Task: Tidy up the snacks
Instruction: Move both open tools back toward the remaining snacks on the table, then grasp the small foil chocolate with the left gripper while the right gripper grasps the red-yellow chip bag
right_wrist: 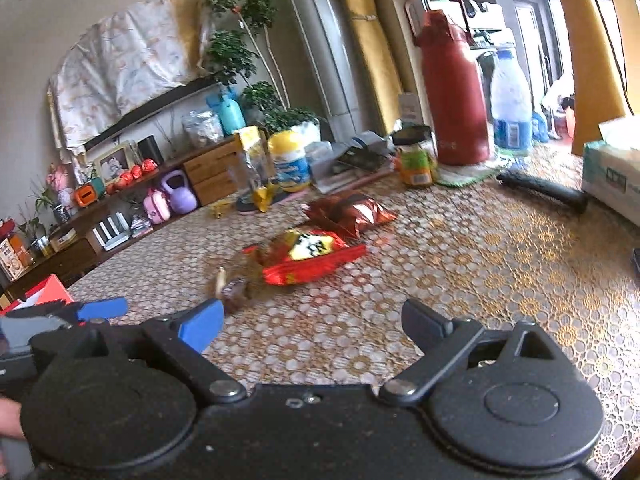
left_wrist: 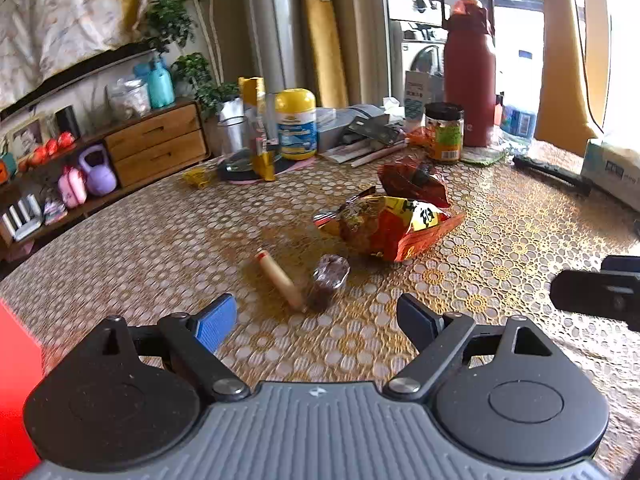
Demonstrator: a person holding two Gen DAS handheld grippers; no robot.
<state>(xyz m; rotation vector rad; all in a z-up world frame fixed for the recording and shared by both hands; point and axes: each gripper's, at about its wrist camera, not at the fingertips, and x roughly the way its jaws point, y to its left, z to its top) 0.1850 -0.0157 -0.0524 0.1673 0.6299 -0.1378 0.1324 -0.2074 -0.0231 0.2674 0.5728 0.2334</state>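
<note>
The left gripper [left_wrist: 316, 316] hung over the lace-patterned tablecloth [left_wrist: 160, 248] with its fingers spread wide and nothing between them. Just ahead of the gap lay two small snacks side by side — a tan sausage stick [left_wrist: 280, 278] with a red tip, and a dark wrapped cake [left_wrist: 328, 282] whose near end touched or nearly touched the stick. Neither was in contact with the blue pad [left_wrist: 216, 326] on the left finger.

Beyond them lay a yellow-and-red snack bag [left_wrist: 392, 228], crumpled, and just behind it a darker red foil bag [left_wrist: 414, 182]; the two appeared to overlap, though the blur made that hard to settle.

The right gripper [right_wrist: 314, 322] also stood with its fingers apart, holding nothing, over a bare patch of cloth nearer the viewer than the bags. In its view the left gripper showed at the left edge, beside a red box [right_wrist: 44, 292].

Farther back the table carried a tall red flask [left_wrist: 470, 76], a dark-lidded jar [left_wrist: 444, 132], a yellow-capped tub [left_wrist: 297, 124] and a tissue pack [left_wrist: 612, 168] at the right edge.
</note>
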